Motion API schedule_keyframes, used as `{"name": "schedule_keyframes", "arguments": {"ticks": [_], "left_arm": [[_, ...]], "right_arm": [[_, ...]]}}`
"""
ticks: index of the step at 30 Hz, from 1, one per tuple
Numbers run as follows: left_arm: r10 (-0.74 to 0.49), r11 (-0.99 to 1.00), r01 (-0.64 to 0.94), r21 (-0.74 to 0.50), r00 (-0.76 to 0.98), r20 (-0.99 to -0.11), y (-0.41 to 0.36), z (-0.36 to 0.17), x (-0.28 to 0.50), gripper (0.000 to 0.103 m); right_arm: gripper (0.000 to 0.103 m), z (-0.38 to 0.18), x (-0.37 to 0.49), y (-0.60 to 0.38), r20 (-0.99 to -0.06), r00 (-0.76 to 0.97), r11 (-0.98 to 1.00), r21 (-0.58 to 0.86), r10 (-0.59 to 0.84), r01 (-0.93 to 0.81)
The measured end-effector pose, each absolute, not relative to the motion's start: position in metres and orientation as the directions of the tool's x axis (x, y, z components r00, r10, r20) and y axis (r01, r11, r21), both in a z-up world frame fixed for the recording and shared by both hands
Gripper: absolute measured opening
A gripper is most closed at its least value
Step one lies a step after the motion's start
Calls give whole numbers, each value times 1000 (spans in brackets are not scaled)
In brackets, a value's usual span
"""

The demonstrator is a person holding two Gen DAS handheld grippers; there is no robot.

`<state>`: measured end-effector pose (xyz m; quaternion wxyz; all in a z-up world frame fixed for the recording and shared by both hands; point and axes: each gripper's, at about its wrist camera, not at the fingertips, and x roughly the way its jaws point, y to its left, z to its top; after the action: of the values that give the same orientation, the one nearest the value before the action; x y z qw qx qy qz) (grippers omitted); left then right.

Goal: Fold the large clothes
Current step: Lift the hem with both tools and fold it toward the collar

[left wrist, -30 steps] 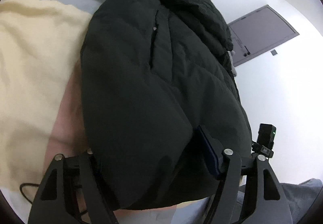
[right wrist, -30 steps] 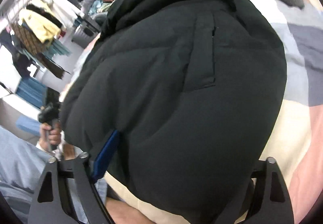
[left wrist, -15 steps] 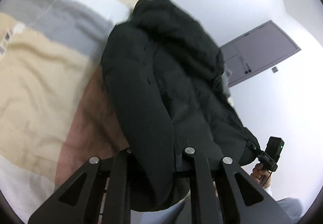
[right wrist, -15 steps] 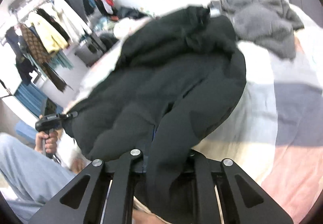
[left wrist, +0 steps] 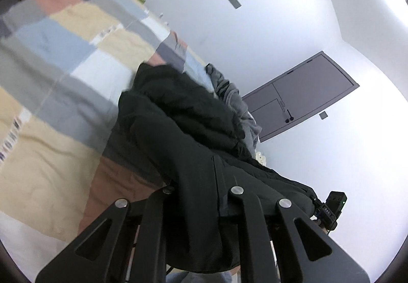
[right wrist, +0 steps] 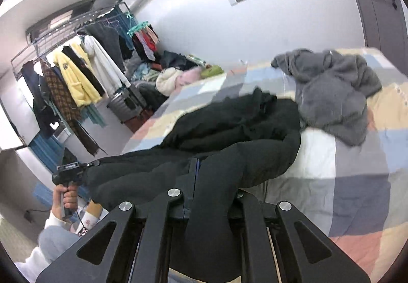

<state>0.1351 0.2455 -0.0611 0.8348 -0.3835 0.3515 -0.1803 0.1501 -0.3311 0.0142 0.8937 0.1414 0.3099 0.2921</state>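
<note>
Left gripper [left wrist: 201,196] and right gripper [right wrist: 206,196] both pinched tight on the near hem of the black puffer jacket [left wrist: 183,125]. Jacket runs lengthwise straight ahead of both finger pairs, far hooded end resting on the patchwork bedspread [left wrist: 63,58]. Neither hand nearer. Only the right wrist view shows the grey fleece [right wrist: 339,94] touching the jacket's far end, plus the clothes rack [right wrist: 76,71].

Beyond my fingers I see a patchwork bedspread [right wrist: 357,181], a grey fleece [right wrist: 336,94] crumpled on it, a rack of hanging clothes [right wrist: 74,79] by the wall, and a grey door [left wrist: 301,97].
</note>
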Motion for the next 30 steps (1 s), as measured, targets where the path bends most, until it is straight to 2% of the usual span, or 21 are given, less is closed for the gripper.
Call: {"name": "schedule_keyframes", "arguments": {"ticks": [8,18,24,30], "left_arm": [[-560,699,80,-710,678,-475,253,5,116,11],[-564,728,32,-685,595,-572,250,5,69,12],[-548,755,15,-656,565,-617,246,3,95,12],[-560,751,10,-660,539,-629,243,5,139,12]], "right_arm": [[7,50,117,-329,-463,644,788,437,610,-433],[7,44,59,-341,-503,618,787,497,605,-366],[8,40,89,-347,-523,598,779,540,607,-318],[8,29,143,-374,-498,576,715,659,649,-236]]}}
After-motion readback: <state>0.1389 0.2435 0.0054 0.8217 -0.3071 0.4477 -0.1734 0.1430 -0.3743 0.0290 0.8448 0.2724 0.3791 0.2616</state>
